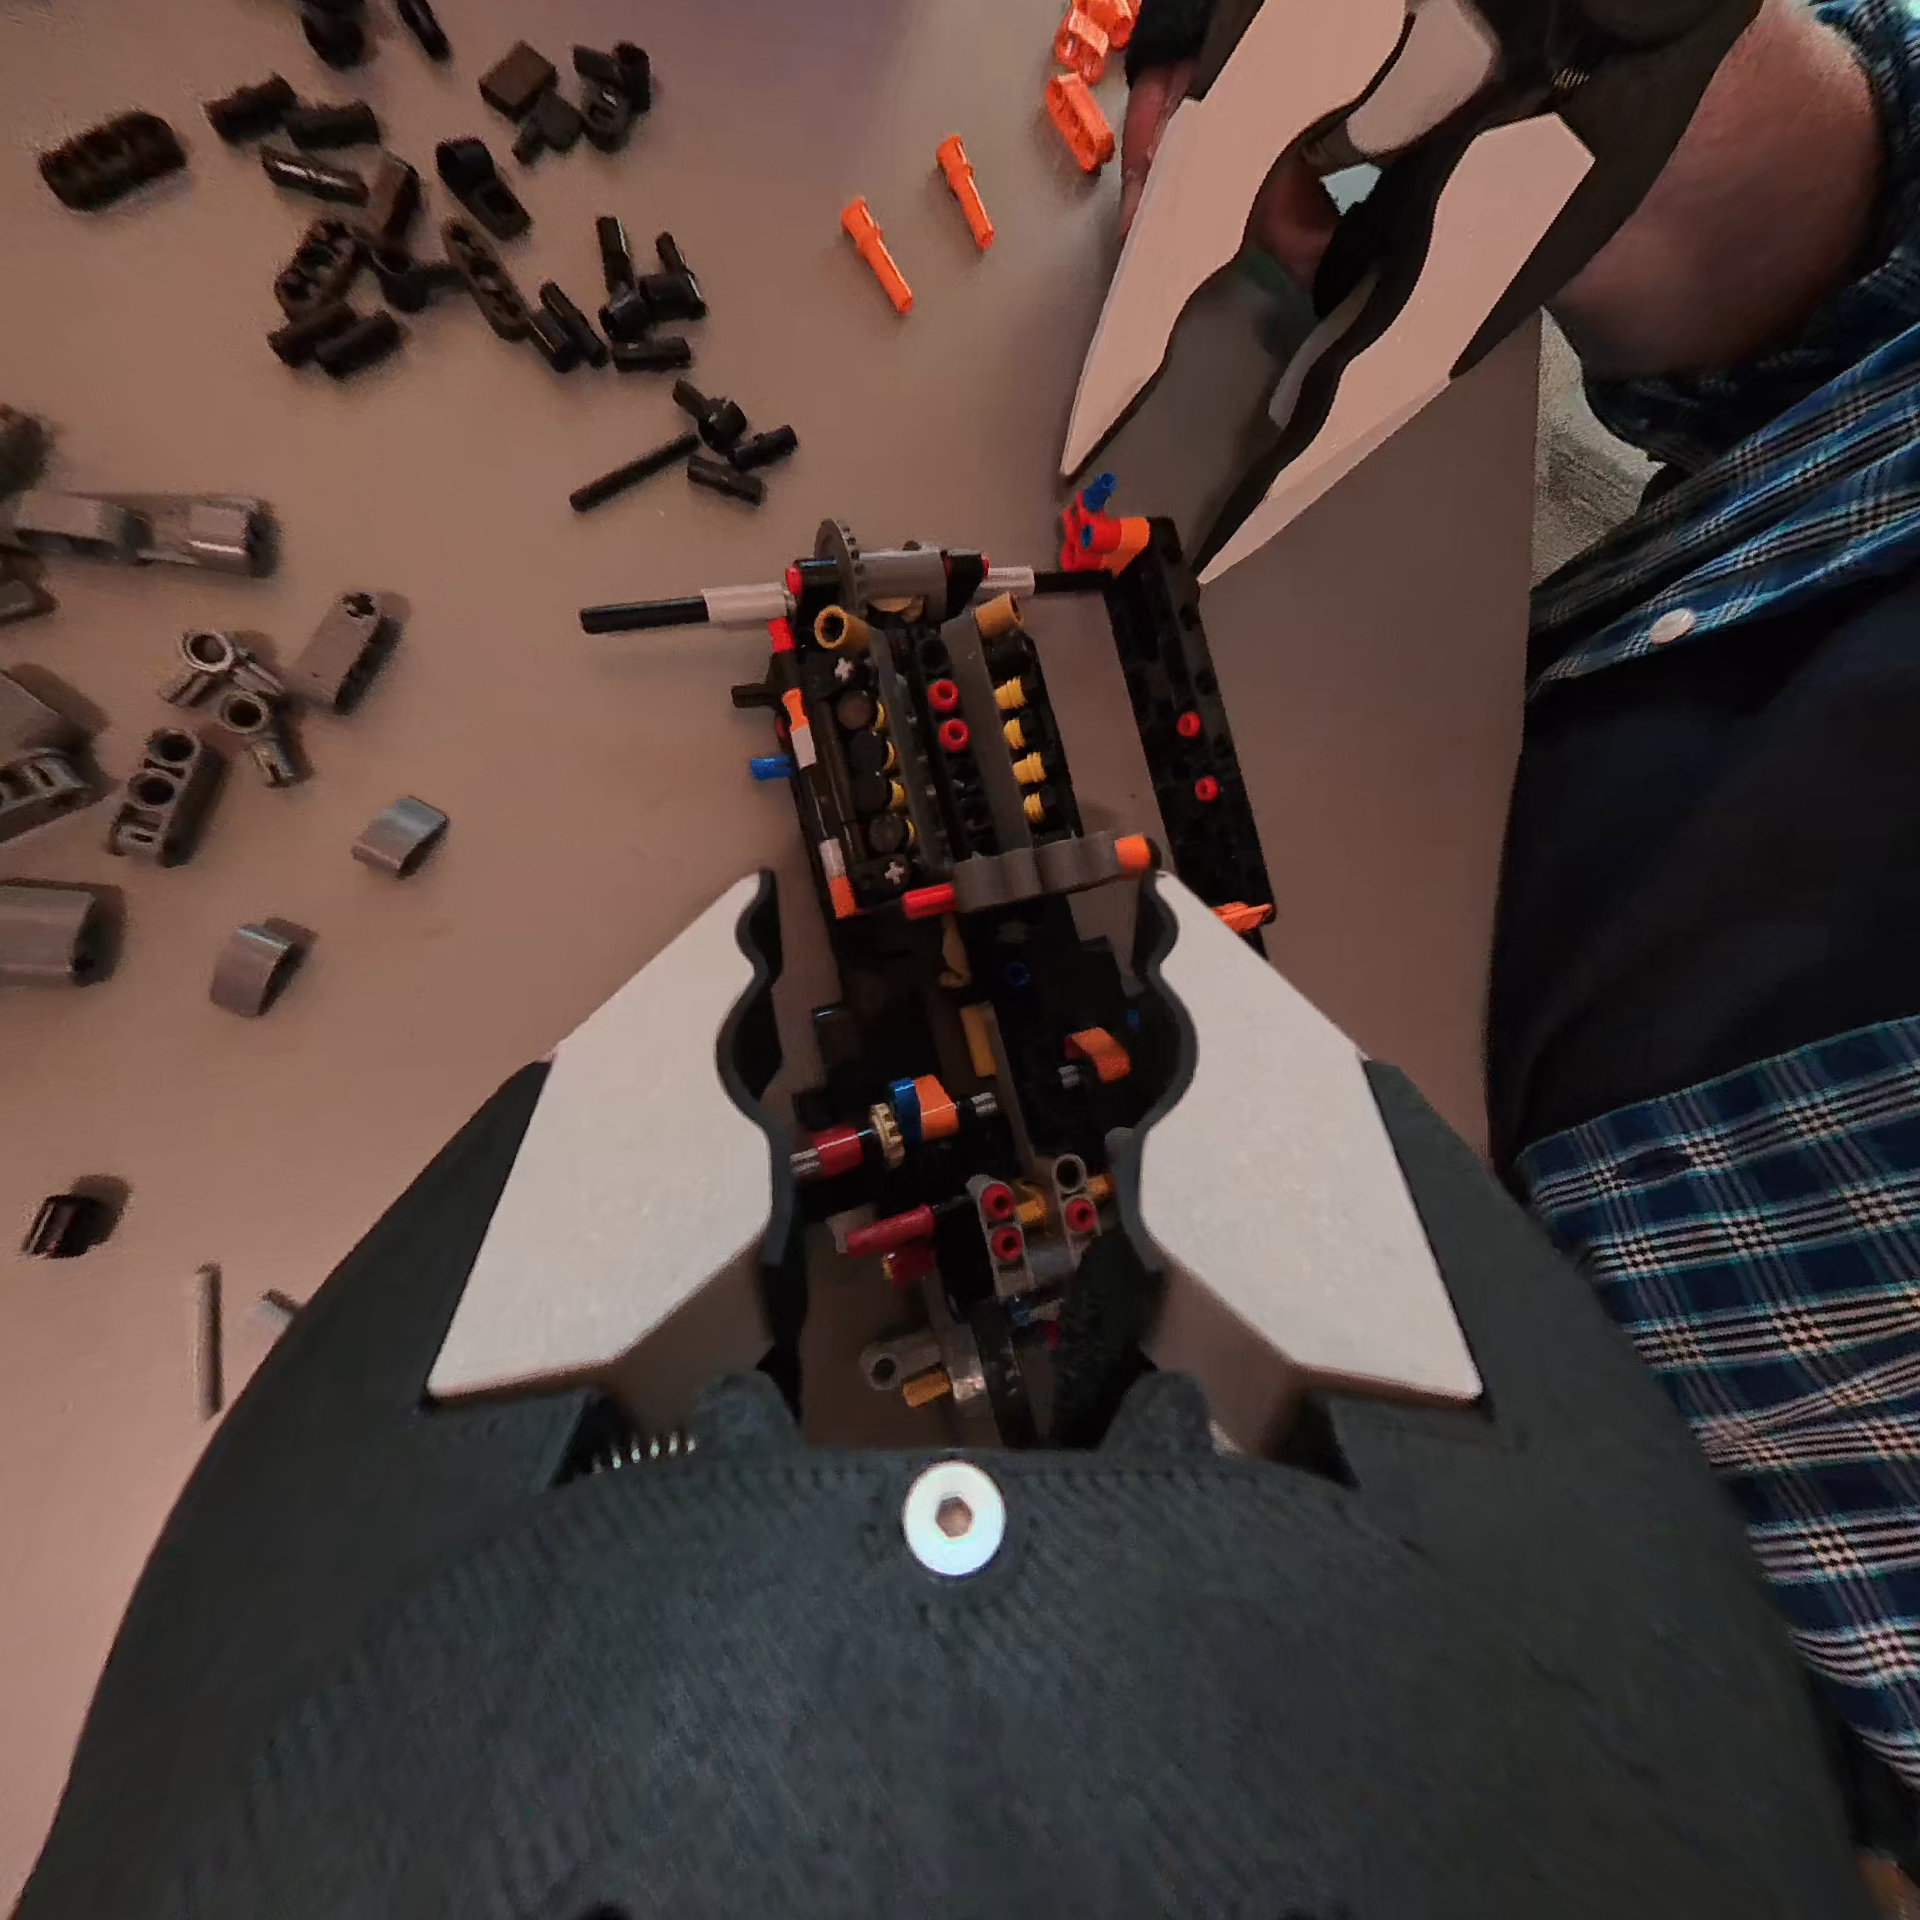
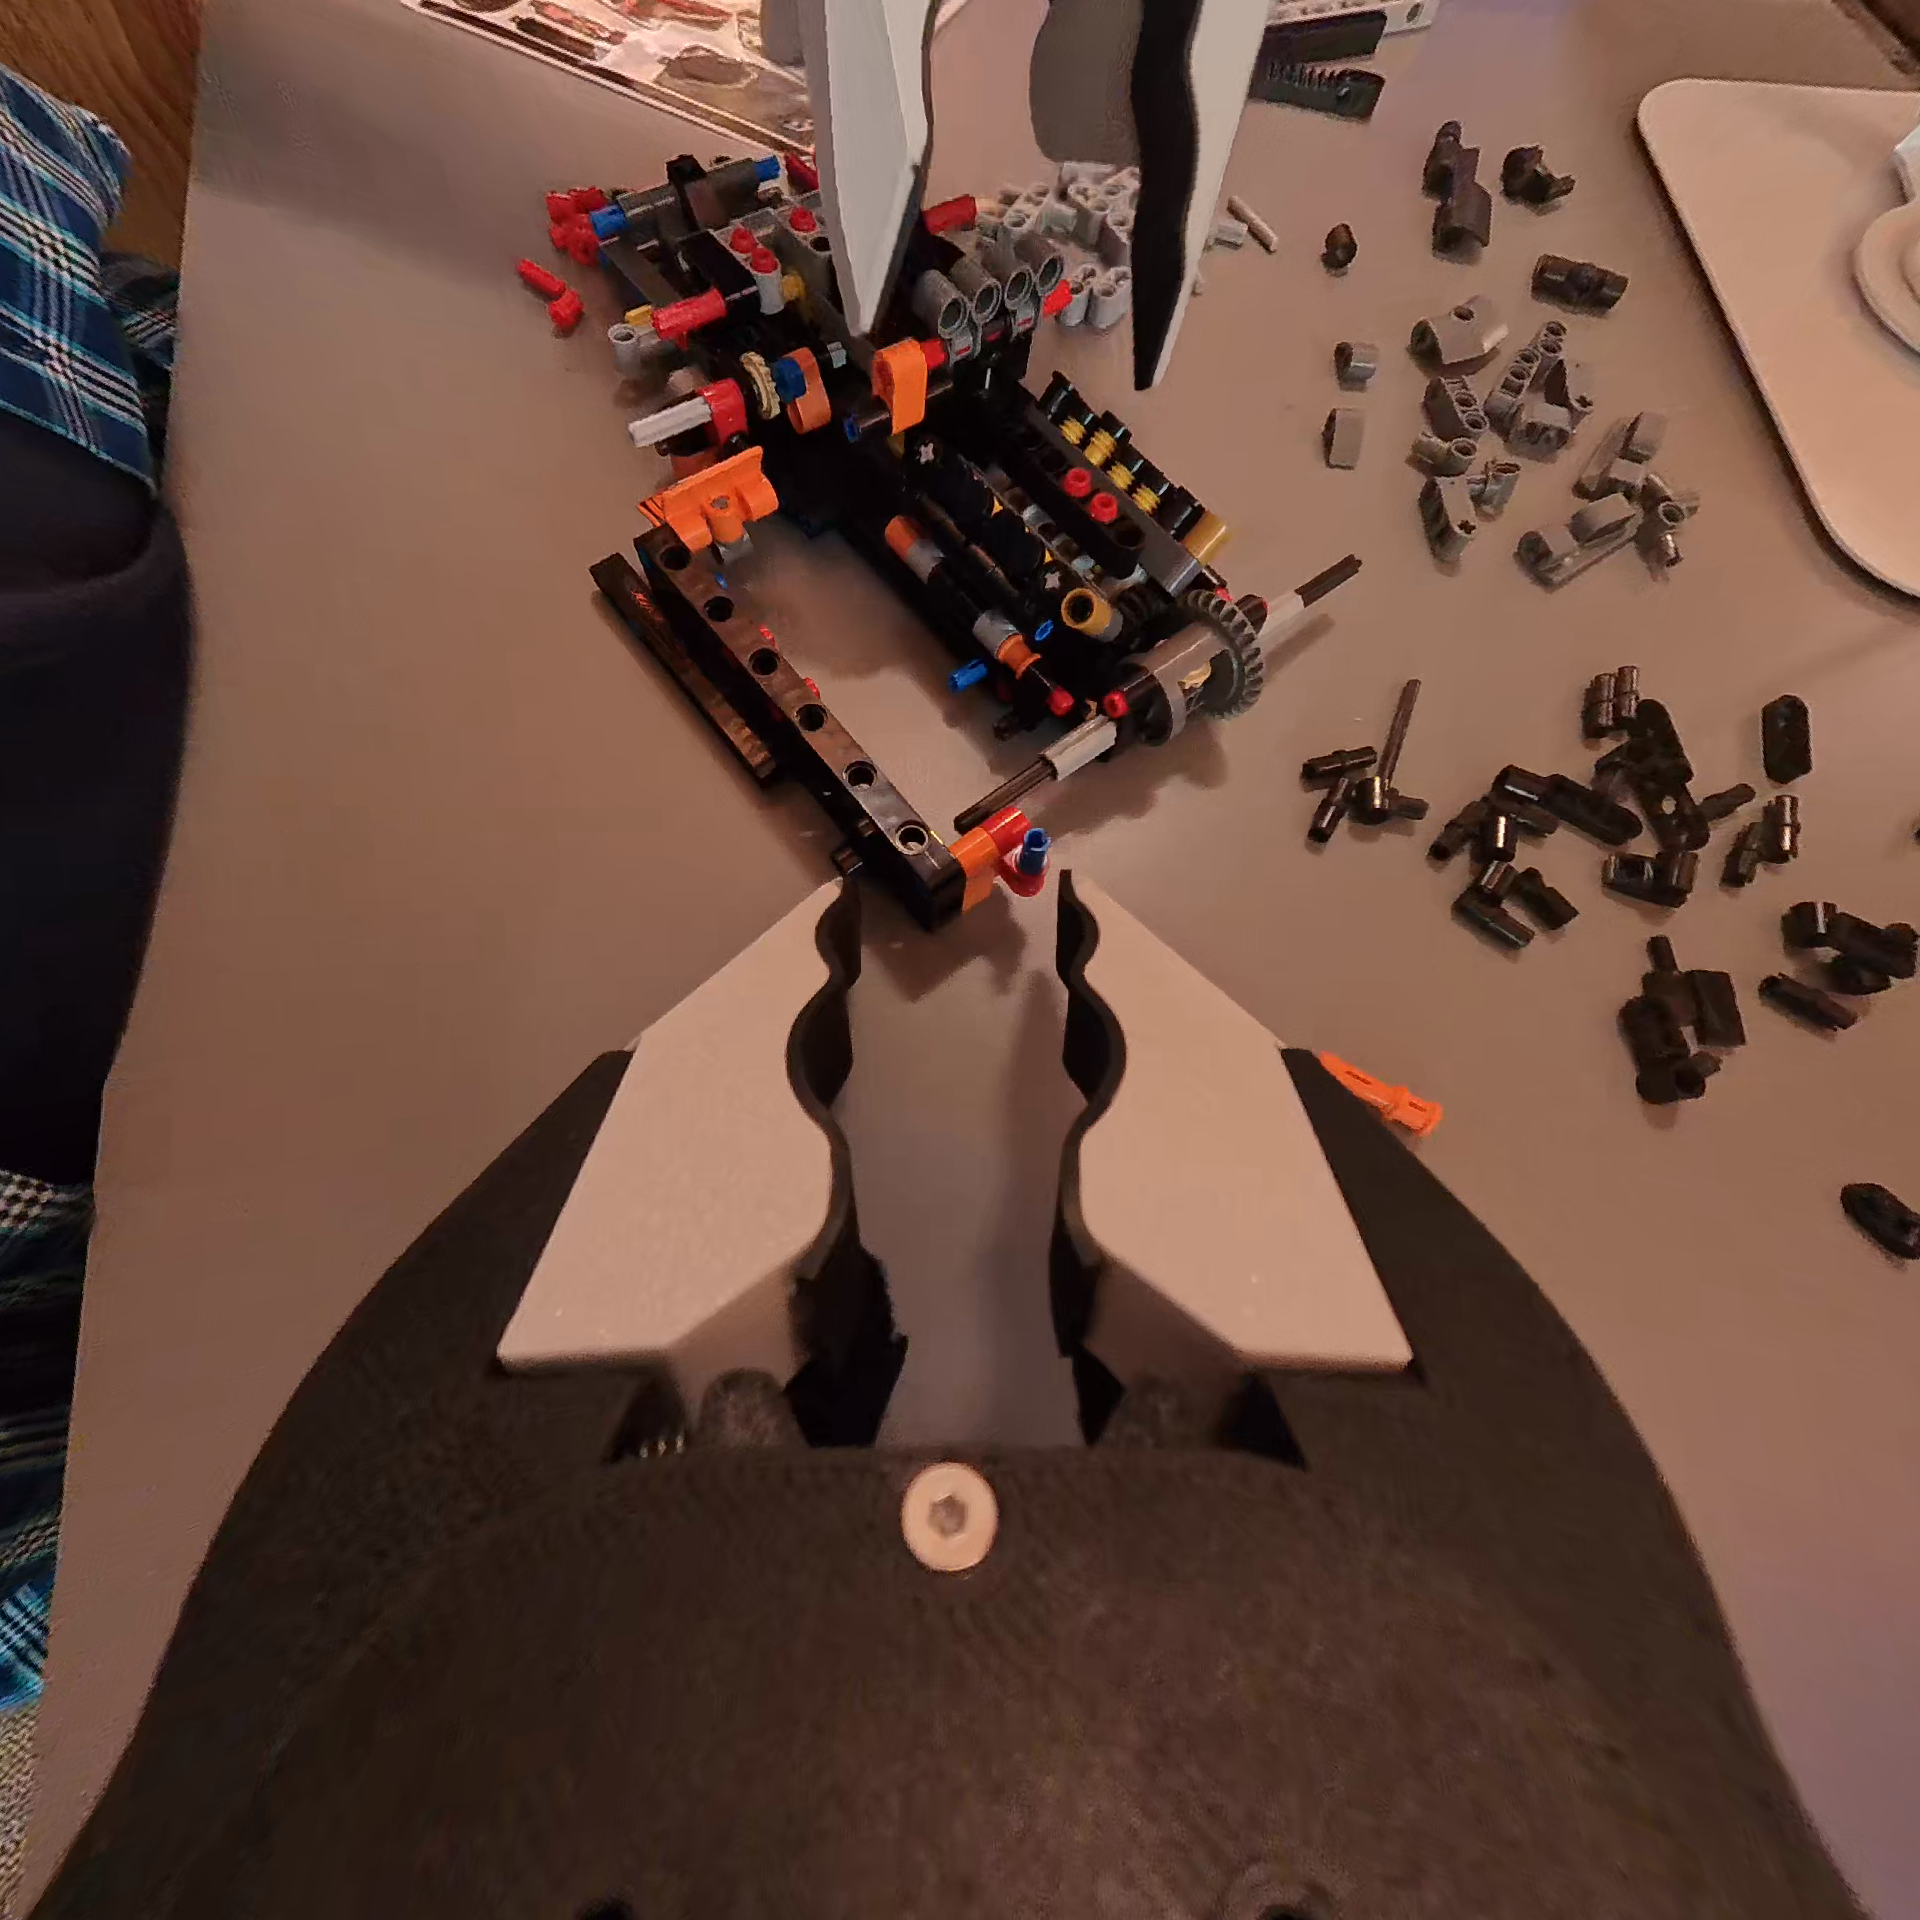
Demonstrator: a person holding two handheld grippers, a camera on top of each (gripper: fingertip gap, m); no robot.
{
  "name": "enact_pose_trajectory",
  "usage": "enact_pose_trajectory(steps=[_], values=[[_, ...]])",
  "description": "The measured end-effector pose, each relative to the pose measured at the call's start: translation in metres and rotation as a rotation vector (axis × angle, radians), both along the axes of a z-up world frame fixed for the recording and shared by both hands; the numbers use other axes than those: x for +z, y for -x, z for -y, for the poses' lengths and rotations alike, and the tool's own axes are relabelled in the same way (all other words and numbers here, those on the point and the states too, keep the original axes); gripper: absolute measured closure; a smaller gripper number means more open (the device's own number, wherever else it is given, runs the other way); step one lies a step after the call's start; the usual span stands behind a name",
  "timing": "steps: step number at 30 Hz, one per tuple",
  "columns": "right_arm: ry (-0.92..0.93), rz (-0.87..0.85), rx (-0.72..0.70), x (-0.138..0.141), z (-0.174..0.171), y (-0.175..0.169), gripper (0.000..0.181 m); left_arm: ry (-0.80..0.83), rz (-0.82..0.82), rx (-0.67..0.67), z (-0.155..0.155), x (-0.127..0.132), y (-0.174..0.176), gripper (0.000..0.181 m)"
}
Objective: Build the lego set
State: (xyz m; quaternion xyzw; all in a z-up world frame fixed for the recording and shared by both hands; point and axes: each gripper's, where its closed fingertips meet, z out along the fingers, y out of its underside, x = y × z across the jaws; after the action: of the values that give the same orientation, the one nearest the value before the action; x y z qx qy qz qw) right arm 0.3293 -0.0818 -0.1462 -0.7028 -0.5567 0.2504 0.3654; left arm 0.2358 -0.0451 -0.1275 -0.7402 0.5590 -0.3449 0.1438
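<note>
The partly built lego model (image 1: 935, 748) is black with red, yellow, orange and blue pins, and lies on the brown table. My left gripper (image 1: 961, 894) reaches over the model's rear end; both jaws press against its sides. The left gripper also shows at the top of the right wrist view (image 2: 1003, 353), coming down onto the model (image 2: 935, 540). My right gripper (image 2: 956, 883) is part open and empty, its tips just short of the orange-and-red connector (image 2: 997, 852) at the corner of the model's long black beam (image 2: 790, 707). The right gripper appears in the left wrist view (image 1: 1138, 520) next to that corner.
Loose black pieces (image 2: 1621, 831) and grey pieces (image 2: 1527, 457) lie to the right of the model. An orange pin (image 2: 1382, 1091) lies by my right finger. A white tray (image 2: 1787, 312) sits far right, a printed booklet (image 2: 644, 52) at the back. A person's plaid sleeve (image 1: 1714, 1247) borders the table. The left gripper's tips are roughly 11 cm from the right gripper's.
</note>
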Motion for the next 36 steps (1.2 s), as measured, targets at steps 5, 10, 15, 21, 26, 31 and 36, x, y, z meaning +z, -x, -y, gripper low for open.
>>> enact_pose_trajectory(steps=[5,10,15,21,26,31,36], values=[[0.004,0.017,0.022,-0.002,0.001,0.0,0.146,-0.045,-0.042,0.004,0.002,0.011,-0.014,0.096],[0.002,0.014,0.025,-0.001,0.001,0.0,0.145,-0.064,-0.191,0.041,-0.002,-0.009,-0.026,0.089],[-0.007,0.008,0.025,0.001,0.001,0.001,0.145,-0.089,-0.31,0.039,-0.004,-0.03,-0.025,0.1],[-0.007,0.004,0.013,0.001,-0.001,0.001,0.145,-0.088,-0.316,0.029,0.0,-0.031,-0.024,0.117],[-0.003,-0.001,0.019,0.002,-0.002,0.003,0.145,-0.071,-0.296,0.012,0.002,-0.03,-0.023,0.119],[0.005,0.003,0.027,0.0,-0.002,0.004,0.147,-0.073,-0.296,-0.014,0.004,-0.03,-0.021,0.119],[-0.01,0.003,0.018,-0.002,-0.003,0.006,0.149,-0.08,-0.299,-0.022,0.009,-0.03,-0.02,0.12]])
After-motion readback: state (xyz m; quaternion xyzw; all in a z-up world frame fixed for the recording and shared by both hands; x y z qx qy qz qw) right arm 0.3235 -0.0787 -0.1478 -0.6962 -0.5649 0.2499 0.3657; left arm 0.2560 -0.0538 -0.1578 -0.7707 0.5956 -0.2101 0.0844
